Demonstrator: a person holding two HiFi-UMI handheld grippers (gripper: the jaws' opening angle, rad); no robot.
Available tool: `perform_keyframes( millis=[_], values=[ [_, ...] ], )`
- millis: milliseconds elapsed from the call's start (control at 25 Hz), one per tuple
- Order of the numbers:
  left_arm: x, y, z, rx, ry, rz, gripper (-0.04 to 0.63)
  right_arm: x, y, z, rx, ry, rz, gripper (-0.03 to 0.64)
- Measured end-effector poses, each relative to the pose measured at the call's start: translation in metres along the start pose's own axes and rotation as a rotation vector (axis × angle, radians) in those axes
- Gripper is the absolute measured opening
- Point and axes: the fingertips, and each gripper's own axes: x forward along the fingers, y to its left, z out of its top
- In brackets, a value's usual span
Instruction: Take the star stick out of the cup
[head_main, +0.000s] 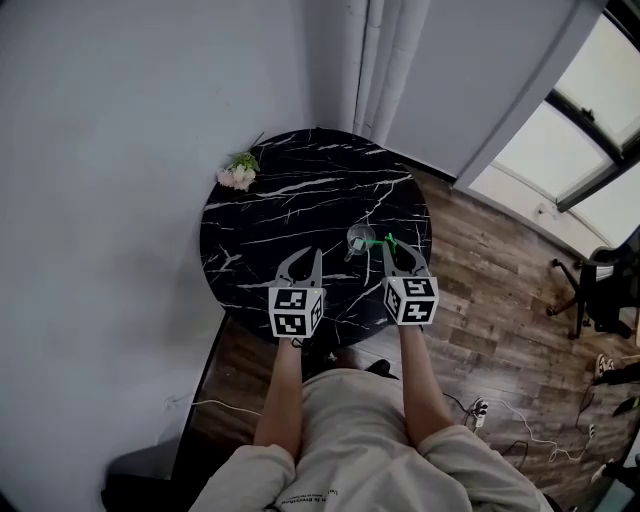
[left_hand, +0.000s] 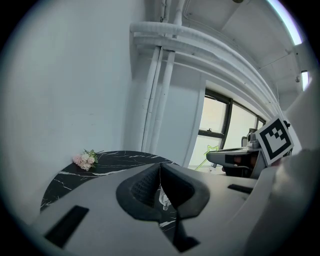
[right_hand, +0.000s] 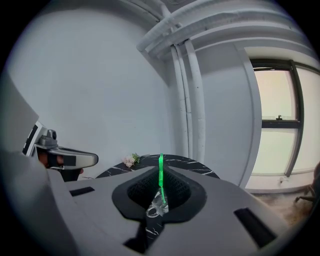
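The pull-out is in hand: the jaws of the right gripper (right_hand: 161, 172) are clamped on the green star stick (right_hand: 160, 161), its lower end seemingly inside the cup (head_main: 360, 238) on the worktop (head_main: 290, 210), while those of the left gripper (left_hand: 160, 167) are together and empty; next, I judge, comes a straight lift clear of the rim.

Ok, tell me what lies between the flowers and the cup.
Nothing: bare marble tabletop separates the flowers and the cup, shown in the head view.
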Motion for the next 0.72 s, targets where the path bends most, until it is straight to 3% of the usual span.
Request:
perform_keyframes(
  millis=[720],
  values=[
    [-0.003,-0.051,-0.015,-0.008,0.032,0.009,0.023,-0.062,-0.045,0.019,0.112,-0.101,0.010,0.046]
  ],
)
